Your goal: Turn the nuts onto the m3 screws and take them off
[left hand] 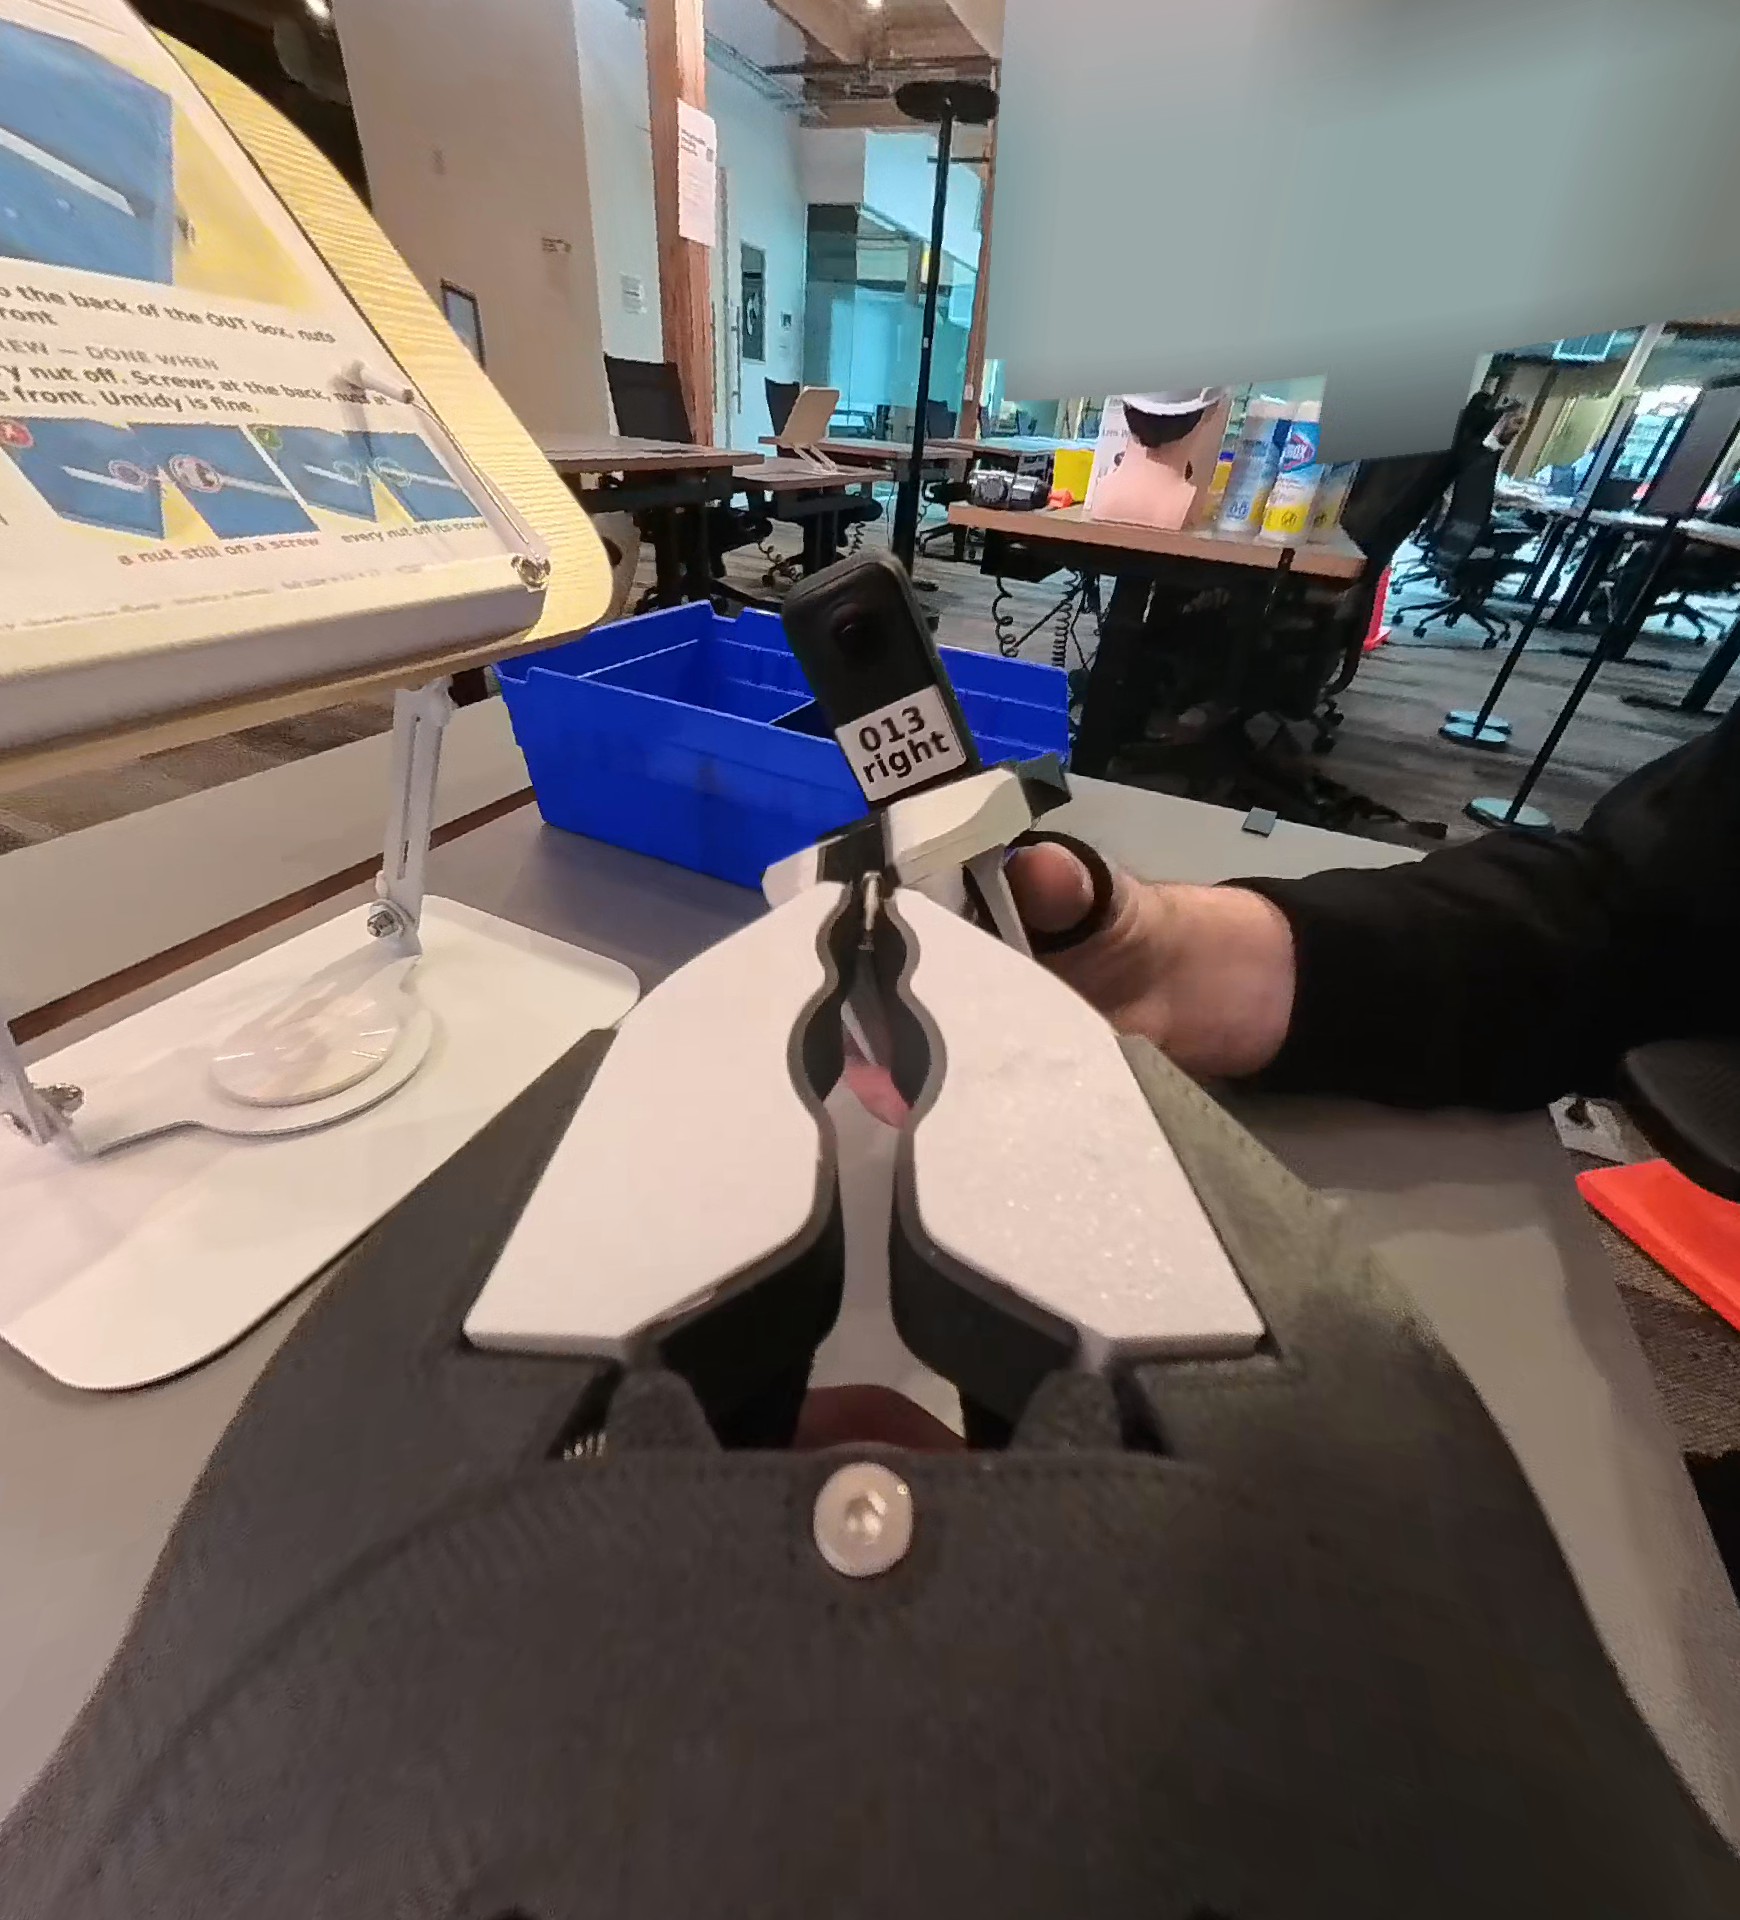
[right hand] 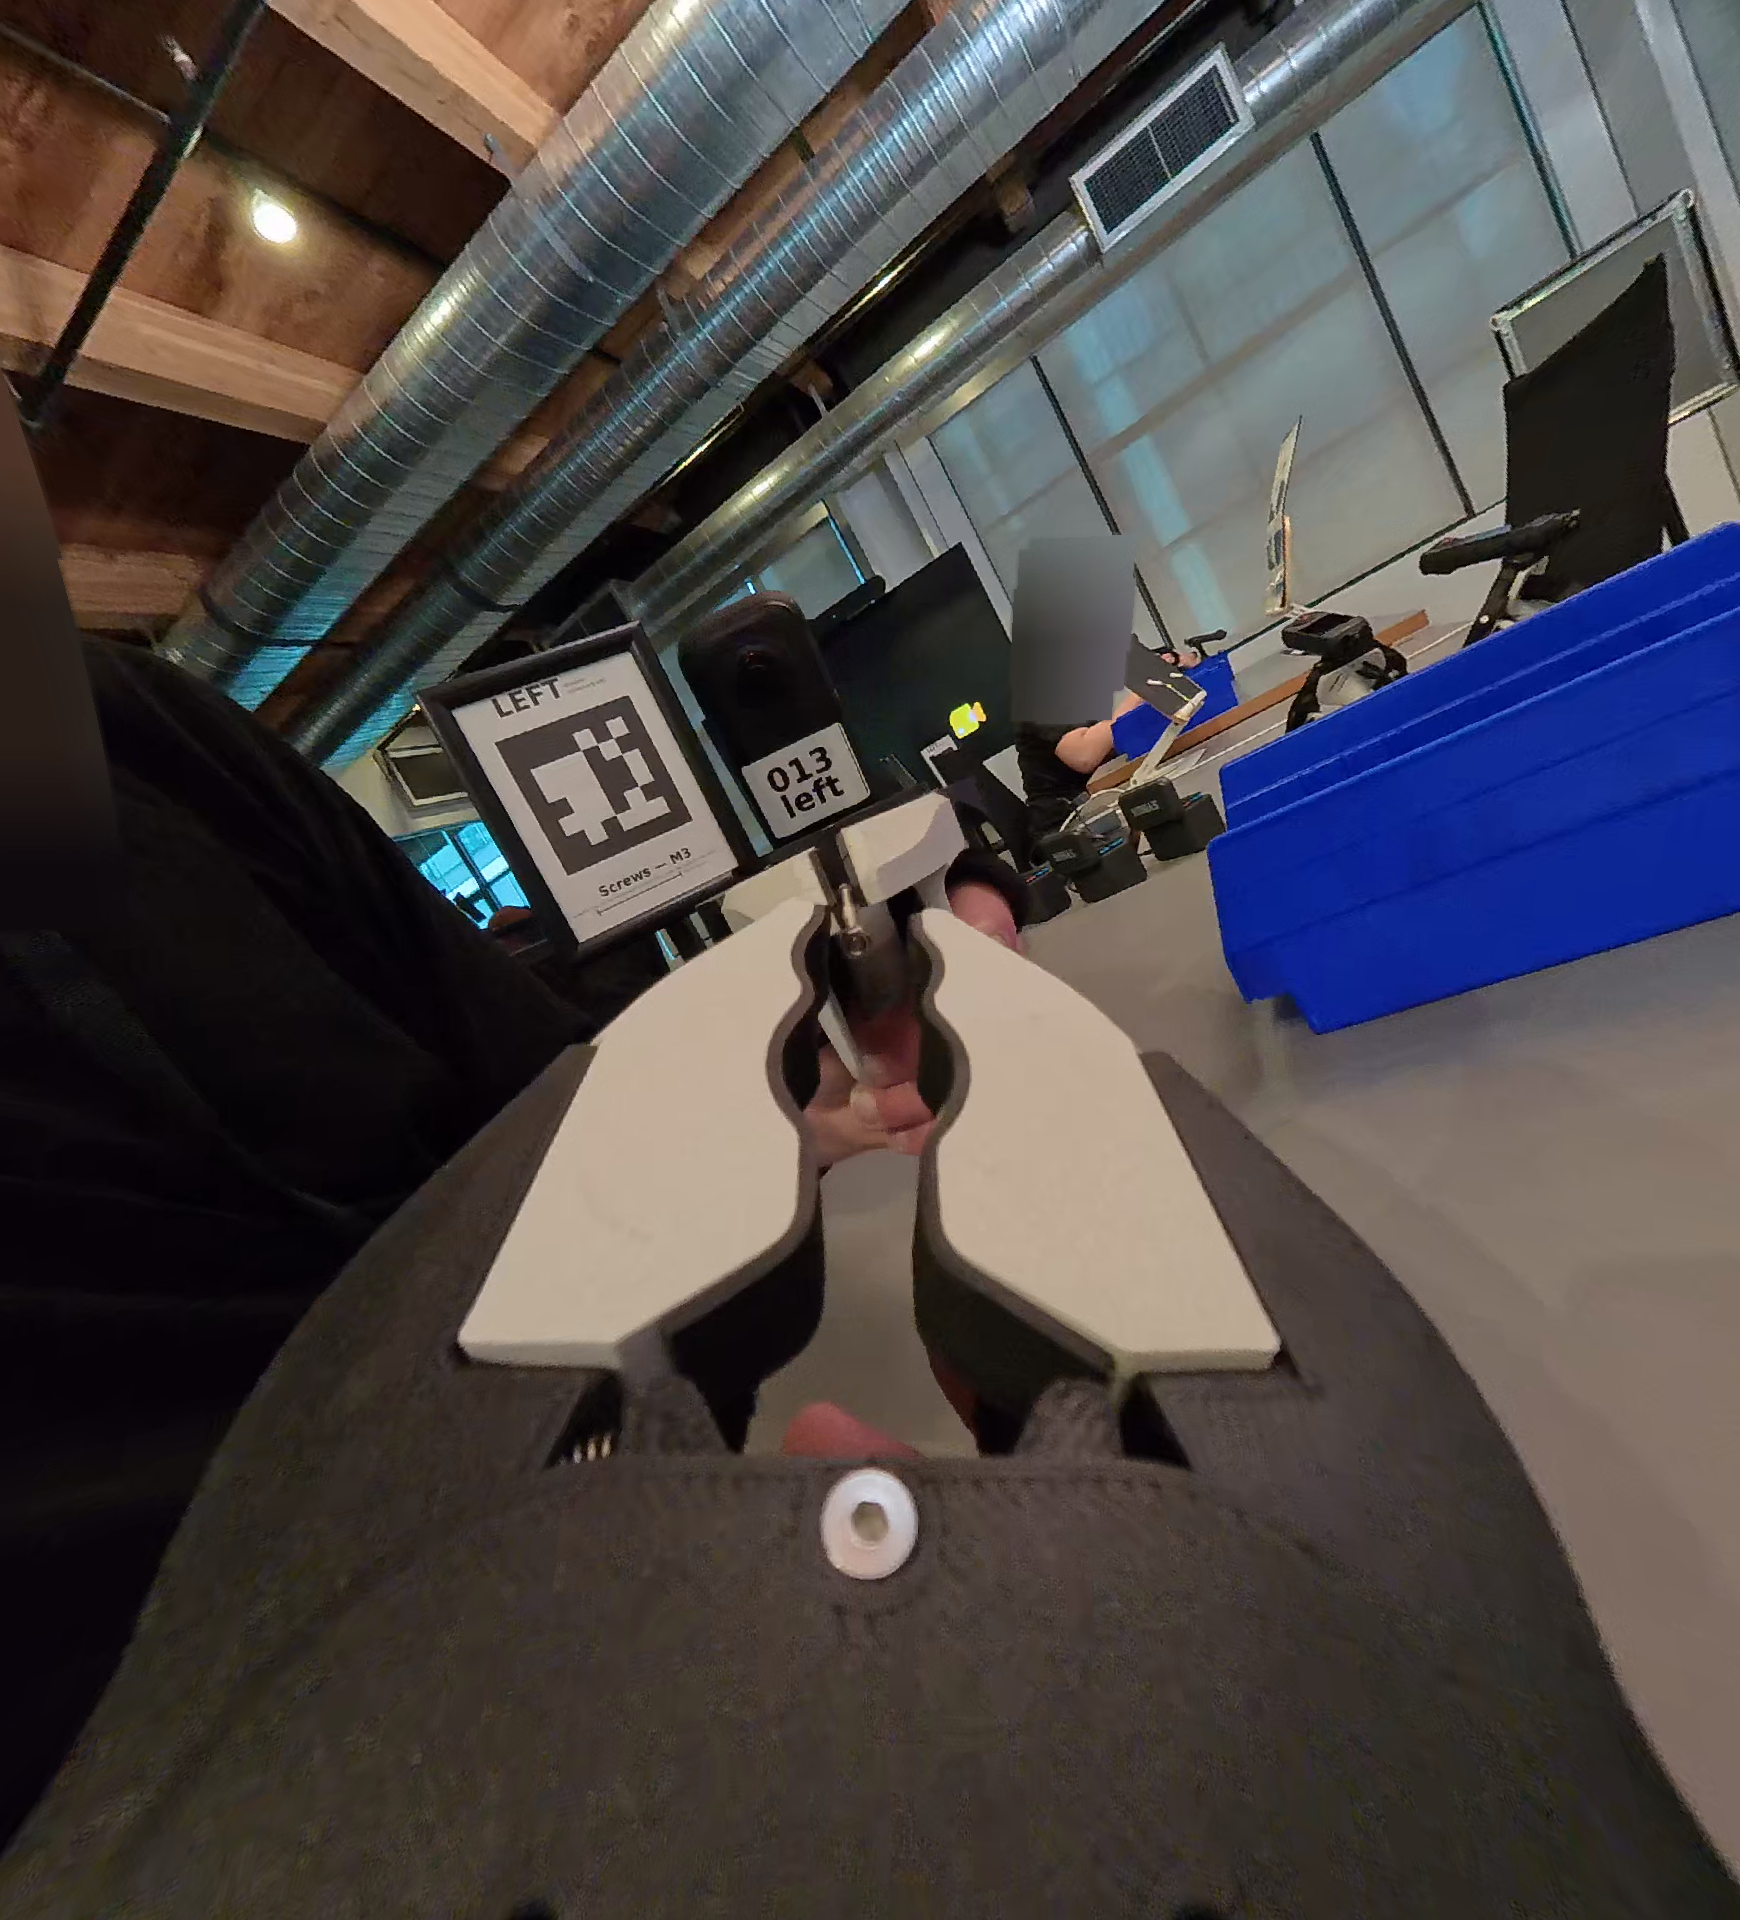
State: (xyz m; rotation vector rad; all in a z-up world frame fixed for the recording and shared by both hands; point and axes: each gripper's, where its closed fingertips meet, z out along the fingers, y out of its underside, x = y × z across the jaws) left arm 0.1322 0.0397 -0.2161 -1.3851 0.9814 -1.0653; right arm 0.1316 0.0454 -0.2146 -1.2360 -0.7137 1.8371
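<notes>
Nearest me, left gripper (left hand: 868, 940), white fingers pressed together on a small steel M3 screw (left hand: 871, 902); right gripper (right hand: 853, 935) meets it tip to tip, pinching what I take for the nut (right hand: 850, 918), above the grey tabletop (left hand: 575, 862). Both feel tiny, rigid, slick: I hold the screw by its shank, nut by its flats.

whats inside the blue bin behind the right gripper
In the left wrist view, the blue bin shows a divider wall between compartments. No screws or nuts are visible inside; the right gripper and the bin's front wall hide much of the floor.
</notes>
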